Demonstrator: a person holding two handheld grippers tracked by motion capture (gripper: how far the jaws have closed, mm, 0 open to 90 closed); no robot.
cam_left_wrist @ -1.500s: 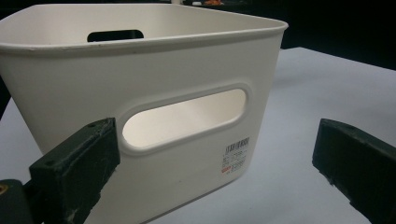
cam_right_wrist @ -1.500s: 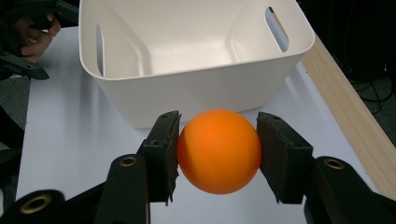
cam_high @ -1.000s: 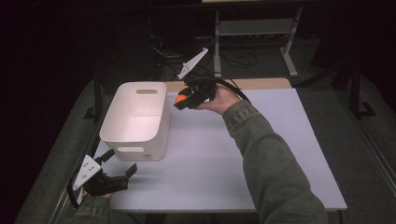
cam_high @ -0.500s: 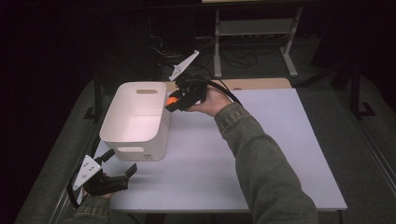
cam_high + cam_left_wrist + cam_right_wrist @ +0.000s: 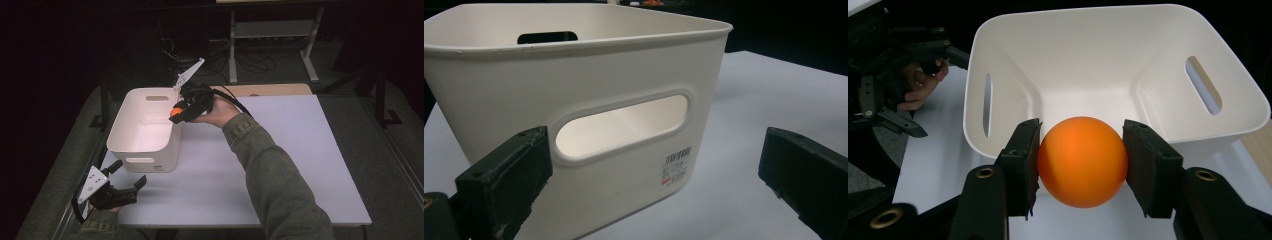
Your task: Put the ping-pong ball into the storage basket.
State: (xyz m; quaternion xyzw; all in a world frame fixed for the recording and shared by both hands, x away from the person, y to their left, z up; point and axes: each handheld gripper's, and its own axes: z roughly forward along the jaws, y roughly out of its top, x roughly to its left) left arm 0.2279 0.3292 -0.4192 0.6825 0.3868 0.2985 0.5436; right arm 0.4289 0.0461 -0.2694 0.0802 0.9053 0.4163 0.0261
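An orange ball (image 5: 1082,161) sits clamped between the jaws of my right gripper (image 5: 1082,165), which is shut on it. In the high view that gripper (image 5: 176,113) holds the ball (image 5: 174,112) just over the right rim of a white plastic bin (image 5: 142,150). The bin (image 5: 1148,60) looks empty inside and has slot handles in its end walls. My left gripper (image 5: 128,175) rests open near the table's front left corner, a short way in front of the bin (image 5: 574,65), with nothing between its jaws.
The white table (image 5: 280,165) stretches open to the right of the bin. A wooden board (image 5: 270,90) lies along its back edge. A metal shelf frame (image 5: 272,35) and cables stand on the dark floor behind the table.
My right gripper has carried the orange ball leftward, from beside the bin's right wall to over its rim. The left gripper has stayed put.
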